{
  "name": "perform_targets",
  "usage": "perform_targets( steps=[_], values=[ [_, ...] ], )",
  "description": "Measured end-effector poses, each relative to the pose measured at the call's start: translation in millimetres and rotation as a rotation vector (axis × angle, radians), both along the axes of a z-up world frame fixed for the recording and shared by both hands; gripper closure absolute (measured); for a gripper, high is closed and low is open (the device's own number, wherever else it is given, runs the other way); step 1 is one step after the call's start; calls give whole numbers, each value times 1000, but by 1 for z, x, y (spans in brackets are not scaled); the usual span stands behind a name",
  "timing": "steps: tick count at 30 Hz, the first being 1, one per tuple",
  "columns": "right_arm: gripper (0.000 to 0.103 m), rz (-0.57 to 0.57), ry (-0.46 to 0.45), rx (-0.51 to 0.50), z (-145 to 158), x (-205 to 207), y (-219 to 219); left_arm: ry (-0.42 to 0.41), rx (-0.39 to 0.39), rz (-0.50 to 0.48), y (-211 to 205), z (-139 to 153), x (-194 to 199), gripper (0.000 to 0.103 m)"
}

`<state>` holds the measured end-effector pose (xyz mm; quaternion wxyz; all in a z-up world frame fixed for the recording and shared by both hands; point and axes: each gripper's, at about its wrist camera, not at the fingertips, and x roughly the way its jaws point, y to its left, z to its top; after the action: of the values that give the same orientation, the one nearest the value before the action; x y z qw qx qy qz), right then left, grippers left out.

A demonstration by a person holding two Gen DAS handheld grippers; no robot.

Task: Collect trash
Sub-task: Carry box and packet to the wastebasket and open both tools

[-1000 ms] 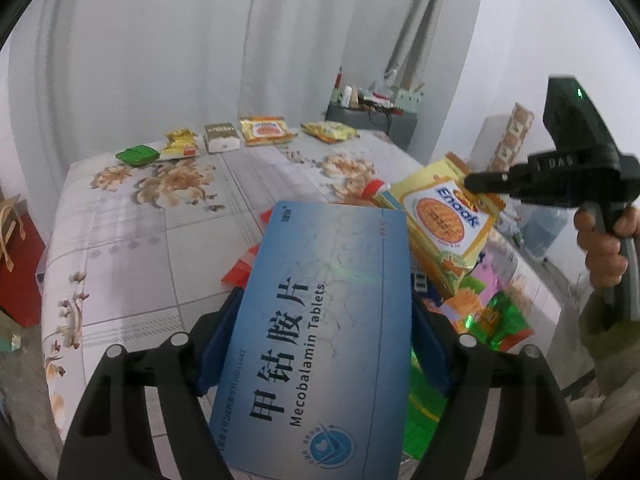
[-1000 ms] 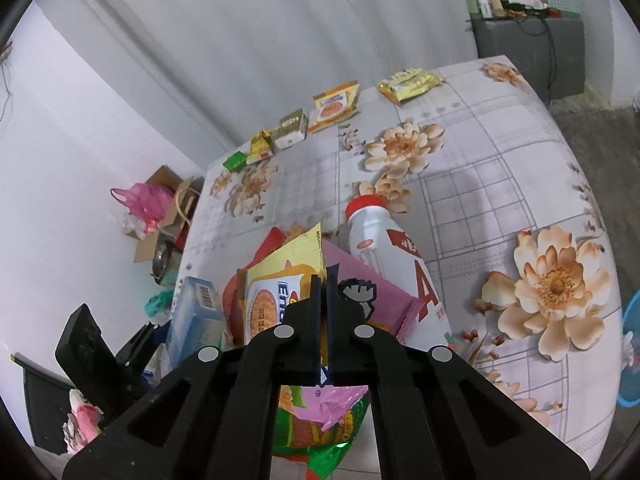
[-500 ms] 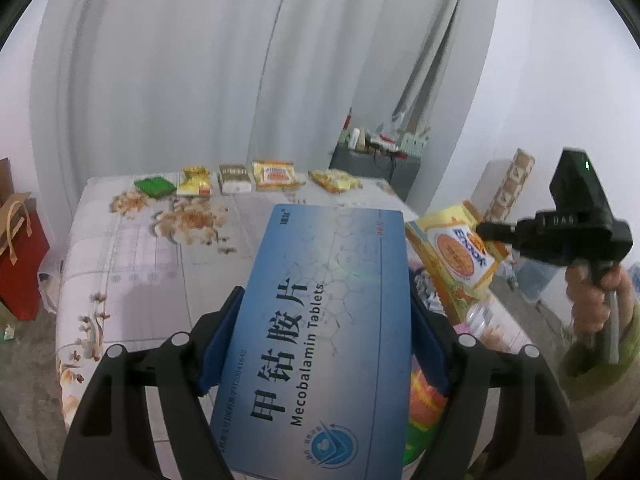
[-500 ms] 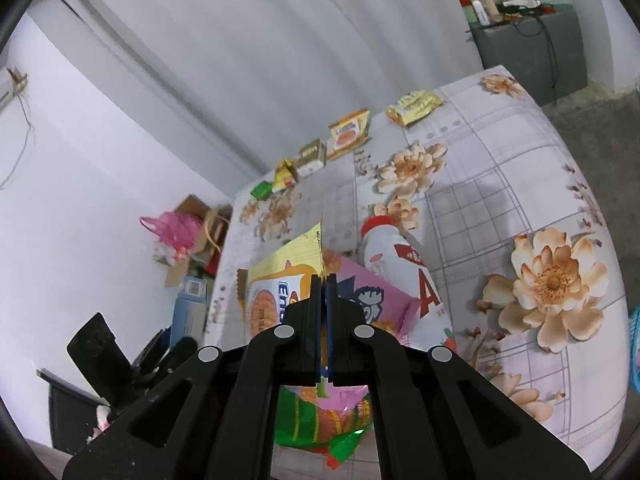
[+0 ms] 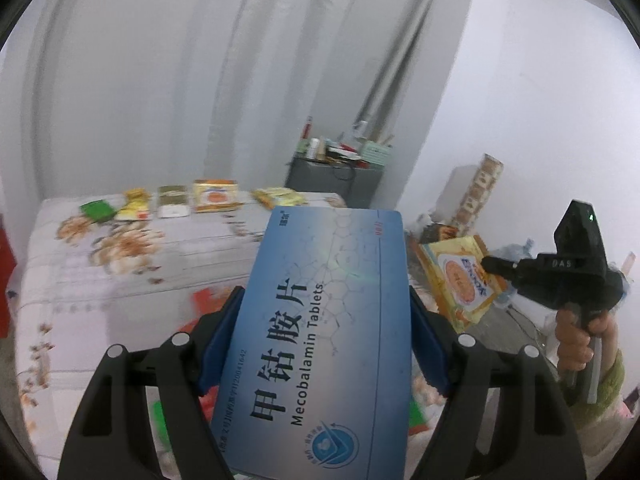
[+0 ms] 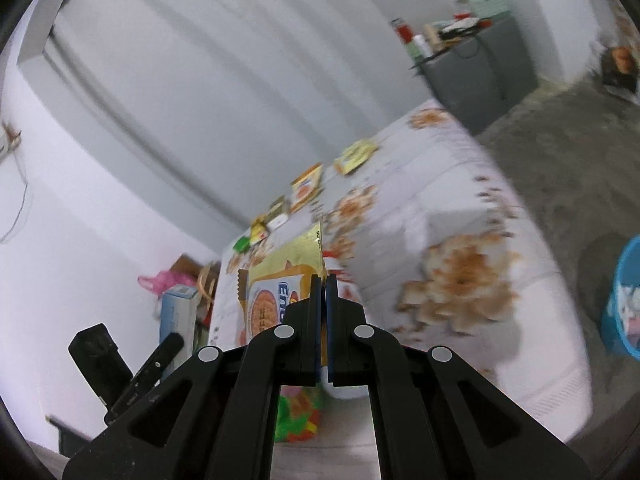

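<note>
- Carrying two pieces of trash at once, the person holds both grippers up clear of the flowered table (image 5: 120, 280); more packets lie in a row at its far edge, and a blue bin (image 6: 624, 300) stands on the floor off the table's near corner in the right wrist view.
- Tablet box (image 5: 320, 336): largest item in hand. The left gripper (image 5: 320, 344) clamps it across its width, one blue pad (image 5: 218, 344) flat on each long edge, so the jaws stand wide apart. The box is thin card, probably light and nearly empty. It is stiff along its edges but its broad faces would likely buckle under a hard squeeze. The side-edge grip looks correct; moderate pressure should suffice.
- Biscuit packet (image 6: 276, 280): yellow film wrapper, held in the air by the right gripper (image 6: 323, 292), whose jaws are pressed together on one edge of it. The rest hangs free to the left of the fingers. Film like this is very light, limp and slippery. It may swing or slide out during a fast move, so a pinch well in from the edge is the safer hold.
- Release point, judged from the task: the bin looks the likely destination.
</note>
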<state>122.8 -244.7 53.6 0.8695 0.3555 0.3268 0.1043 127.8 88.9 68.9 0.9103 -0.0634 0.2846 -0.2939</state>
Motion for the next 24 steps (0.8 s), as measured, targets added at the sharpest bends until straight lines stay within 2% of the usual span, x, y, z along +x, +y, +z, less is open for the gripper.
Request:
perform_targets(
  steps=[9, 13, 20, 24],
  values=[
    [102, -189, -18, 67, -16, -61, -76, -3, 6, -169, -102, 19, -4, 29],
    [102, -275, -12, 98, -28, -88, -108, -9, 35, -261, -154, 23, -6, 29],
    [102, -437, 37, 126, -57, -130, -160, 58, 81, -429, -261, 10, -7, 29],
    [102, -534, 97, 105, -75, -147, -185, 86, 145, -497, -320, -3, -9, 29]
  ],
)
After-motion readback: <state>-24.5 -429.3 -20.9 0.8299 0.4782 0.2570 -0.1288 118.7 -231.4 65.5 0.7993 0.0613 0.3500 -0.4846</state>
